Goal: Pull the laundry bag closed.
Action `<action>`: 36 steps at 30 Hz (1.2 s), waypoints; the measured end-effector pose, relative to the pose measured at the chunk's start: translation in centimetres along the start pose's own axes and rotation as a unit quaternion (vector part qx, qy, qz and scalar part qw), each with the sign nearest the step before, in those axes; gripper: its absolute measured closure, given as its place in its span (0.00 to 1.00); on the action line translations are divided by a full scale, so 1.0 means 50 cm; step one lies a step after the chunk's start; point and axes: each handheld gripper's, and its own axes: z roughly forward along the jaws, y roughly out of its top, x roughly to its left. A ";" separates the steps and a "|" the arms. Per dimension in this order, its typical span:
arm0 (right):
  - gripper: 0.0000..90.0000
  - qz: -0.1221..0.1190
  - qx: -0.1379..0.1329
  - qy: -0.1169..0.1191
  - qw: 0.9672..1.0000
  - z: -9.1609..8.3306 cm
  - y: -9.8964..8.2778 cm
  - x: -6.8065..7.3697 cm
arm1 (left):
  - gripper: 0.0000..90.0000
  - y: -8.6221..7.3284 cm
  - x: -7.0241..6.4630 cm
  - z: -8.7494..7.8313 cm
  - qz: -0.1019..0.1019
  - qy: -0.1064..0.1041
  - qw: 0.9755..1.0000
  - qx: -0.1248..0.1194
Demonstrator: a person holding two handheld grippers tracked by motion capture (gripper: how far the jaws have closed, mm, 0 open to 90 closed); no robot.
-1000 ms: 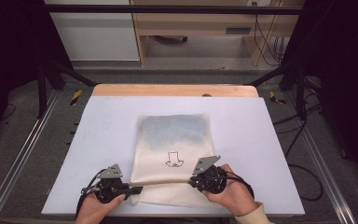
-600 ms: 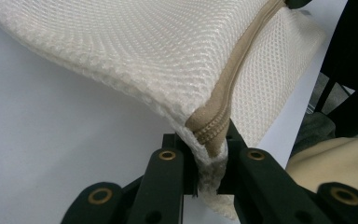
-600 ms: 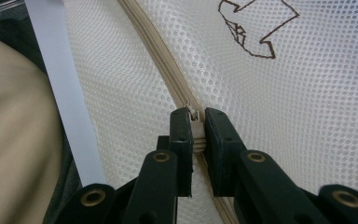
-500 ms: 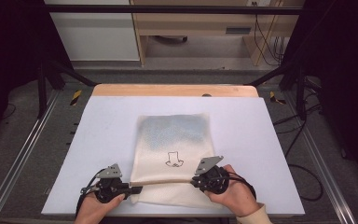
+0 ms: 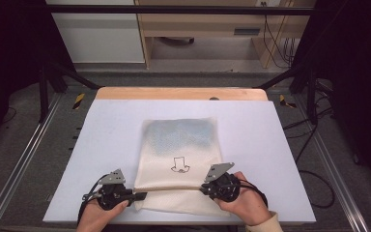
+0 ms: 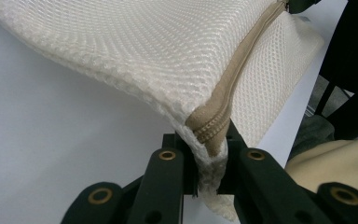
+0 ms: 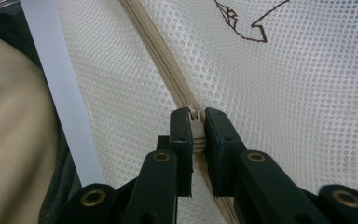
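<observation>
The mesh bag [image 5: 181,164] lay flat near the front edge of the table [image 5: 280,145]. The left gripper [image 6: 209,158] had its jaws clamped on the bag's corner at the zipper end, and the right gripper [image 7: 196,135] pinched the zipper pull [image 7: 195,115]. That small pull could have slipped free under a sideways tug, or the corner could have dragged, bunching the mesh.

Cream mesh bag [image 5: 181,164] lying flat on the table, arrow mark uppermost, beige zipper [image 7: 161,65] apparently closed.
</observation>
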 end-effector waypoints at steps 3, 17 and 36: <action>0.91 0.002 -0.002 -0.003 1.000 -0.002 -0.004 -0.003 | 0.92 0.000 0.001 0.000 0.000 0.000 1.000 0.002; 0.91 0.010 -0.003 -0.008 1.000 -0.009 -0.017 -0.006 | 0.92 0.000 -0.001 -0.002 0.002 0.001 1.000 0.000; 0.91 0.026 -0.009 -0.017 0.999 -0.025 -0.044 -0.014 | 0.92 0.001 0.001 -0.006 0.002 0.006 1.000 -0.002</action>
